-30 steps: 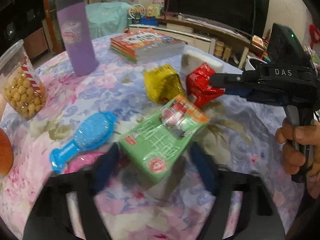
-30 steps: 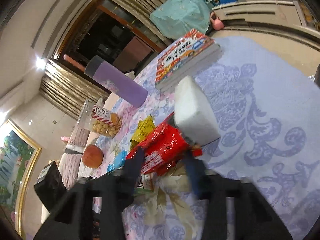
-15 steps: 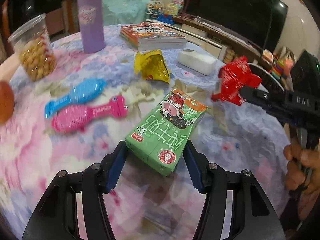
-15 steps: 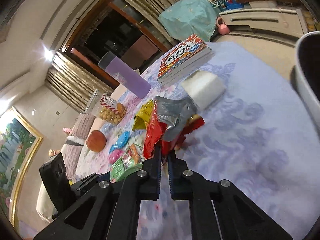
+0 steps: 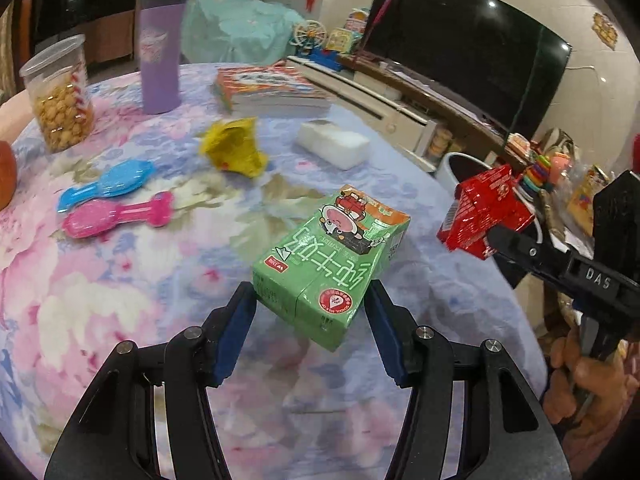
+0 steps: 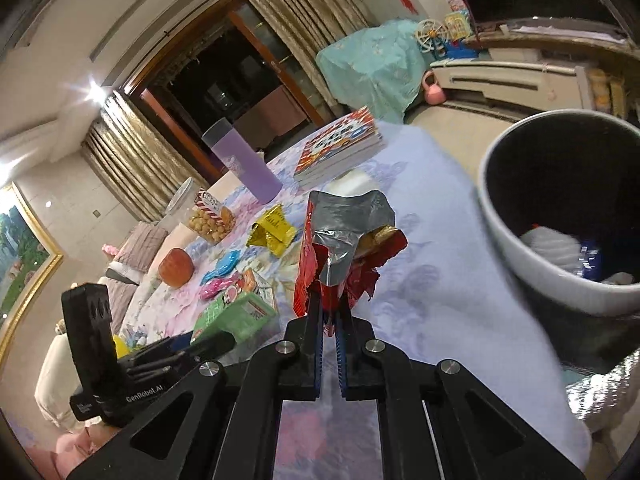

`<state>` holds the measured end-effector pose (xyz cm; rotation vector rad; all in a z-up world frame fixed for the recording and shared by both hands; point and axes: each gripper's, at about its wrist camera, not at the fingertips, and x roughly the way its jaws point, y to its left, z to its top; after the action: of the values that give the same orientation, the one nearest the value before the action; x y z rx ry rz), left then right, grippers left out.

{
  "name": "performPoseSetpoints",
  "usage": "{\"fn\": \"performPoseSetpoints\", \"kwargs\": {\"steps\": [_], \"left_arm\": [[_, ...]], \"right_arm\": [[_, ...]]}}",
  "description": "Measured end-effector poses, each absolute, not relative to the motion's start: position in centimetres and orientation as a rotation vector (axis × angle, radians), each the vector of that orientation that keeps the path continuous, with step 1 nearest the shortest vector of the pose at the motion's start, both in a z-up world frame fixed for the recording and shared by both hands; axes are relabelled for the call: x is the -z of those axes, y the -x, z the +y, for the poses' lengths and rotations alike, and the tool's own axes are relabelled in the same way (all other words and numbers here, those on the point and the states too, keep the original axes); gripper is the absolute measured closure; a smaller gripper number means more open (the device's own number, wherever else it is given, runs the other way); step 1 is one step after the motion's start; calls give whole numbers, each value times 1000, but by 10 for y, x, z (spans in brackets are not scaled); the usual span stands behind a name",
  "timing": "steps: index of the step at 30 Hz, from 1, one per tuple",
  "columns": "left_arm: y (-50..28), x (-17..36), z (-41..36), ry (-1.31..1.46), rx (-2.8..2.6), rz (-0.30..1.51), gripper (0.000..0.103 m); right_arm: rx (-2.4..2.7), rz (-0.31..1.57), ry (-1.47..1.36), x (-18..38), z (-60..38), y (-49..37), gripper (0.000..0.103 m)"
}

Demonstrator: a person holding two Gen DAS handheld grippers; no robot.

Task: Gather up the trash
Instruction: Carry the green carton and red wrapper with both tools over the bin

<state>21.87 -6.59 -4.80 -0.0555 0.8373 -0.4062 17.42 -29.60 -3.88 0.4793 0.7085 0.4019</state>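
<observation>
- My left gripper [image 5: 310,312] clamps the green milk carton [image 5: 332,264] between its blue pads [image 5: 236,332]; the carton is tilted, its far end pointing away from me, lifted off the floral tablecloth [image 5: 120,280].
- My right gripper [image 6: 329,308] has its jaws pressed nearly together on the lower edge of the red snack wrapper [image 6: 344,248], which stands up from the tips with its silver lining showing.
- Seen from my left gripper, the right one reaches in from the right, with the red wrapper at its tip, out past the table's edge.
- Just right of my right gripper's tips, below table level, is the grey trash bin [image 6: 516,240], with white and blue scraps lying inside.
- Left of the left gripper, on the cloth, lie a pink brush [image 5: 116,216] and a blue brush [image 5: 108,184], side by side.
- Beyond the carton lies a crumpled yellow wrapper [image 5: 234,148], with a white block [image 5: 332,144] to its right.
- Farthest out stand a purple tumbler [image 5: 158,48], a snack jar [image 5: 58,92] and a stack of books [image 5: 272,90].
</observation>
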Motion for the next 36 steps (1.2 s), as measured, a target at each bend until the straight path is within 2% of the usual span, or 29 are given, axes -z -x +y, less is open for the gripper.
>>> {"fn": "performPoseSetpoints", "kwargs": {"steps": [36], "left_arm": [[-224, 27, -199, -33, 569, 806, 47]], "right_arm": [[-219, 619, -533, 33, -403, -133, 98]]}}
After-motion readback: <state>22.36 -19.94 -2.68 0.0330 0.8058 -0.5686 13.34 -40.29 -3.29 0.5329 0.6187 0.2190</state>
